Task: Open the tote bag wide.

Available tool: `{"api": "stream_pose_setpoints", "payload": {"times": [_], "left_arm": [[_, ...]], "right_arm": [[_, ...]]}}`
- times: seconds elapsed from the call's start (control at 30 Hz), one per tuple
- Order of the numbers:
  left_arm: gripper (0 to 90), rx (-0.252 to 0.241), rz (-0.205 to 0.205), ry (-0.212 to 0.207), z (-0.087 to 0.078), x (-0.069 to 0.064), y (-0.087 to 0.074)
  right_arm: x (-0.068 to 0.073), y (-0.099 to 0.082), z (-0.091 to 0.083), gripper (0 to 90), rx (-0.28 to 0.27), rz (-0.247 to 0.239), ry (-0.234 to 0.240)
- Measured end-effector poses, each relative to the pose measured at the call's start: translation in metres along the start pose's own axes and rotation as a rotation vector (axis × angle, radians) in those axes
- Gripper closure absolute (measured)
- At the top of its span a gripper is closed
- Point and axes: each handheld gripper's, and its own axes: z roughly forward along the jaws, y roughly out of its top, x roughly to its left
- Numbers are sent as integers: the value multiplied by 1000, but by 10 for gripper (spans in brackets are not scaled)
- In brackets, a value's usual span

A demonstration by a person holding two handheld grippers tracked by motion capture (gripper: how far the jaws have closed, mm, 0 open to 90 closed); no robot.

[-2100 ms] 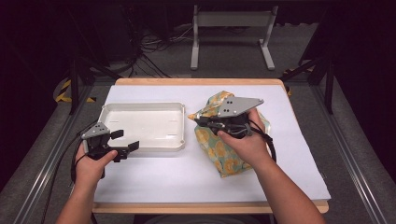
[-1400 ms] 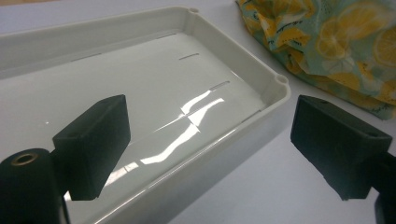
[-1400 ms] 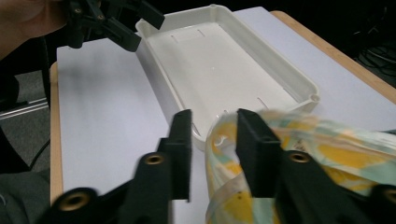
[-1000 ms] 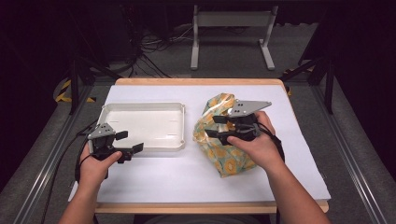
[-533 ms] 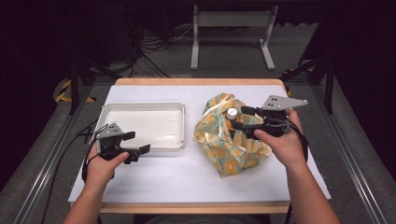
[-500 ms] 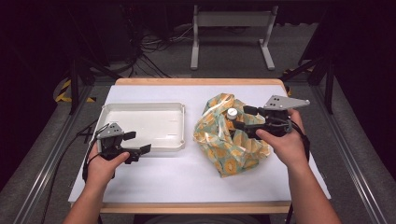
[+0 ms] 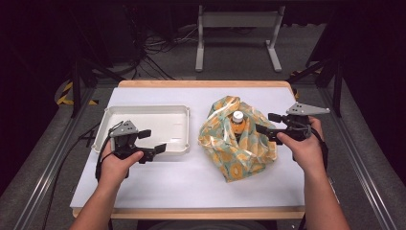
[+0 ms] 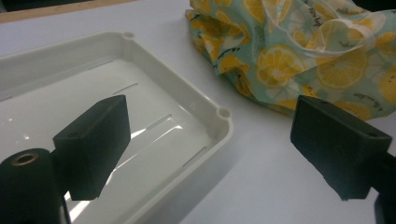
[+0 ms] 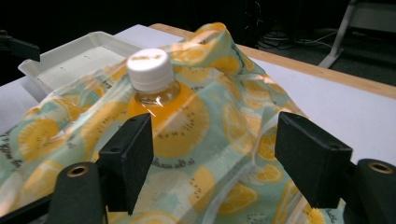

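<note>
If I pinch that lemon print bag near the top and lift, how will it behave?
The bag is thin creased cloth, so it will probably flop and bunch. The bottle standing inside looks full, so it may tip or drag the cloth down.

A white sheet (image 7: 191,177) covers the table (image 7: 201,84), whose wooden edge shows at the far and near sides. Beyond it, on grey carpet (image 7: 239,52) – a metal stand (image 7: 237,21) with two legs, and a tangle of cables (image 7: 158,43). Rails (image 7: 43,177) run along both sides; yellow-black tape (image 7: 64,93) lies at the left.
</note>
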Motion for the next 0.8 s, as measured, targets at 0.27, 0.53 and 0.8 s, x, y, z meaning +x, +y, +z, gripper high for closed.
{"api": "stream_pose_setpoints", "payload": {"times": [0.27, 0.53, 0.8], "left_arm": [[130, -31, 24, -41, 20, -15, 22], [152, -47, 28, -96, 44, -28, 43], [139, -58, 72, -160, 70, -49, 63]], "right_arm": [[-9, -8, 4, 282, 21, 14, 4], [-14, -12, 0, 282, 20, 13, -12], [-16, -14, -2, 281, 16, 12, -21]]}}
